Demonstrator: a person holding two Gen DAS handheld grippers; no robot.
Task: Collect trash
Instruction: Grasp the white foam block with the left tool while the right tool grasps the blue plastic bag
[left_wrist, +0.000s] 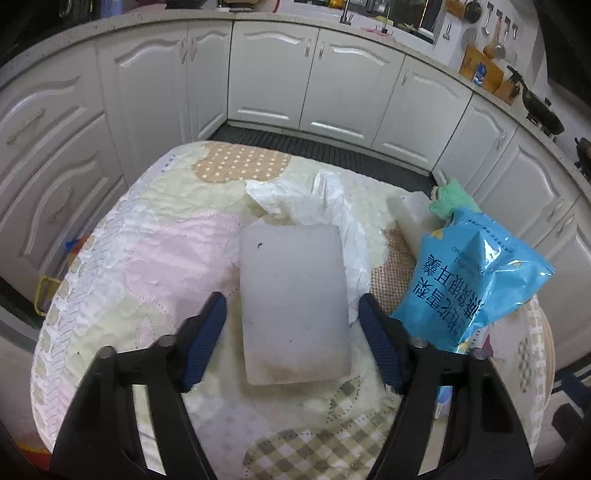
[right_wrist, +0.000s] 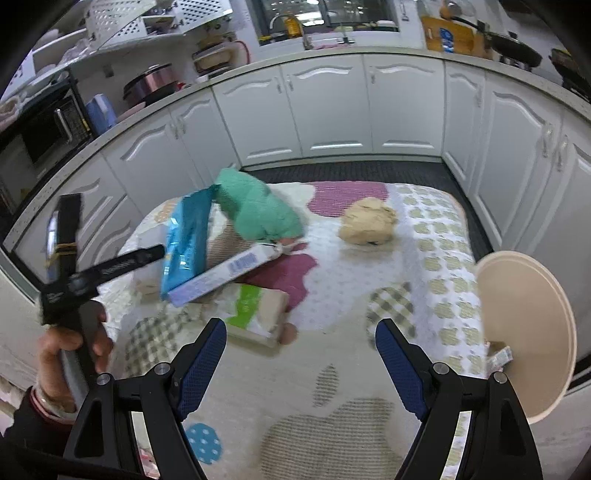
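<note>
Left wrist view: the translucent white rectangular block (left_wrist: 291, 306) fills the centre of the frame, with narrow strips of quilted patchwork cloth (left_wrist: 155, 258) free on either side of it. Crumpled white paper (left_wrist: 325, 206) blocks the space just above the block; the shiny blue plastic packet (left_wrist: 476, 273) closes the right side. The pink patch at left centre is unobstructed.

Right wrist view: the lower centre of the cloth is open. The left centre is crowded by the blue packet, a green knitted cloth (right_wrist: 258, 210) and a flat lilac carton (right_wrist: 225, 277). A beige round lid (right_wrist: 528, 332) stands at right; a tan crumpled lump (right_wrist: 369, 225) lies upper centre.
</note>
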